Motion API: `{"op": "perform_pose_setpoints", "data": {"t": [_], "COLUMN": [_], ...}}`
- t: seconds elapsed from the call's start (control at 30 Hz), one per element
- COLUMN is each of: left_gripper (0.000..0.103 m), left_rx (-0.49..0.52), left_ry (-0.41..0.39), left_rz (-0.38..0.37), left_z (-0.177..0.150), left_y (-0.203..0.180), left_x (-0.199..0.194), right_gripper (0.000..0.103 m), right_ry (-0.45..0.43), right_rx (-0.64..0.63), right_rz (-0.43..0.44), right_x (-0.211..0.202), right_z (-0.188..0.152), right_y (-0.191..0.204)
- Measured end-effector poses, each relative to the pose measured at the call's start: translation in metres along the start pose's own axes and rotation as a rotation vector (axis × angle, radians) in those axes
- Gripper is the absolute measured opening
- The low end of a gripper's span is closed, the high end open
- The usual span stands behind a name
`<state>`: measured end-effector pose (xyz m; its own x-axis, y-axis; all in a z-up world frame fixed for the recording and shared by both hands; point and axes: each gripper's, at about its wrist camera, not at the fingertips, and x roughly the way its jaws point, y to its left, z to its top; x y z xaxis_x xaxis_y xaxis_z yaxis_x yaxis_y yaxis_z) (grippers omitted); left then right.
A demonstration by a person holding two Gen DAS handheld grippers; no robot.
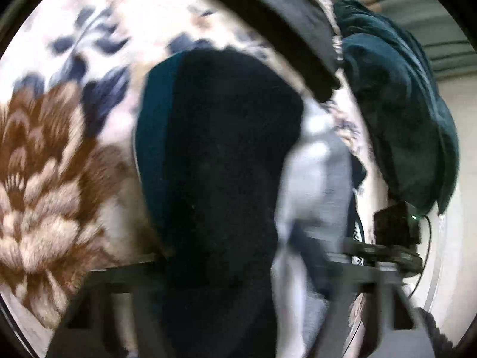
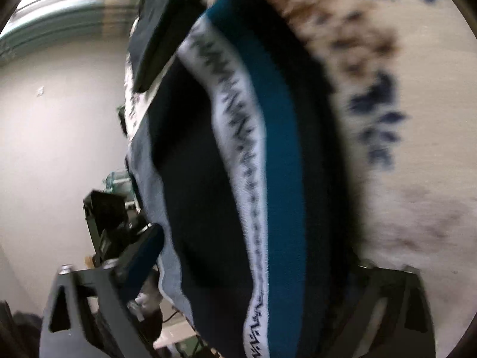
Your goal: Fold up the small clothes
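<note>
A small dark navy garment (image 1: 220, 155) with a teal band and a grey panel (image 1: 316, 179) fills the middle of the left wrist view, lying on a floral blanket (image 1: 47, 161). It covers my left gripper (image 1: 238, 244); the fingers are blurred and mostly hidden, so their grip is unclear. In the right wrist view the same garment (image 2: 202, 197) shows a white lettered waistband (image 2: 238, 161). It hangs across my right gripper (image 2: 253, 256), whose jaws stand wide. The blue-padded left finger (image 2: 143, 253) sits at the grey edge and the other finger is hidden.
A heap of dark teal cloth (image 1: 396, 113) lies past the blanket's edge on the right. A black box (image 1: 396, 223) with a green light sits near it. A pale wall (image 2: 59, 137) stands beyond the blanket. The other gripper's black finger (image 1: 286, 21) crosses the top.
</note>
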<state>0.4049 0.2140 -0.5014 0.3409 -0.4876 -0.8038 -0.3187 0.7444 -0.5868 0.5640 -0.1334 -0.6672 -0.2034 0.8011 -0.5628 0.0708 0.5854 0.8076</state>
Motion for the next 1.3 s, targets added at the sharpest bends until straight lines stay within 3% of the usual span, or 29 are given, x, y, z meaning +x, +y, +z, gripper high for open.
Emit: {"op": "perform_pose_setpoints", "data": {"t": [0.03,0.13,0.33,0.5,0.7,0.93,1.1,1.17,1.23,1.27,1.3], "left_gripper": [0.031,0.025,0.022,0.022,0.022,0.023,0.041,0.053,0.061,0.069,0.071], "left_rx": [0.010,0.034,0.110,0.170,0.245,0.340,0.290,0.279,0.287,0.310,0.344], "left_ry": [-0.015,-0.026,-0.054,-0.104,-0.156,-0.135,-0.004,-0.023,-0.040,-0.063,-0.107], "left_rz": [0.001,-0.009,-0.020,-0.029,-0.003,0.064,0.198,0.184,0.199,0.248,0.307], "left_z": [0.002,0.002,0.035,0.105,0.222,0.346,0.385,0.385,0.379,0.373,0.363], "left_y": [-0.004,-0.012,-0.030,-0.049,-0.080,-0.083,-0.039,-0.033,-0.035,-0.038,-0.042], "left_x": [-0.005,-0.015,-0.050,-0.074,-0.074,-0.029,0.028,0.024,0.012,0.003,-0.008], "right_gripper": [0.050,0.038,0.031,0.031,0.031,0.031,0.035,0.053,0.067,0.071,0.072], "right_ry": [0.015,-0.047,-0.140,-0.195,-0.293,-0.369,-0.374,-0.346,-0.355,-0.371,-0.383], "right_rx": [-0.005,0.035,0.026,-0.018,-0.064,-0.068,-0.041,-0.024,-0.047,-0.073,-0.095], "right_rz": [-0.003,0.030,0.023,0.041,0.076,0.041,-0.077,-0.237,-0.337,-0.402,-0.448], "right_x": [0.004,-0.004,-0.031,-0.049,-0.058,-0.052,-0.026,-0.014,-0.016,-0.021,-0.022], "right_z": [-0.001,-0.009,-0.026,-0.013,0.056,0.170,0.228,0.237,0.232,0.224,0.218], "right_y": [0.002,0.003,0.034,0.078,0.151,0.185,0.174,0.165,0.161,0.161,0.166]}}
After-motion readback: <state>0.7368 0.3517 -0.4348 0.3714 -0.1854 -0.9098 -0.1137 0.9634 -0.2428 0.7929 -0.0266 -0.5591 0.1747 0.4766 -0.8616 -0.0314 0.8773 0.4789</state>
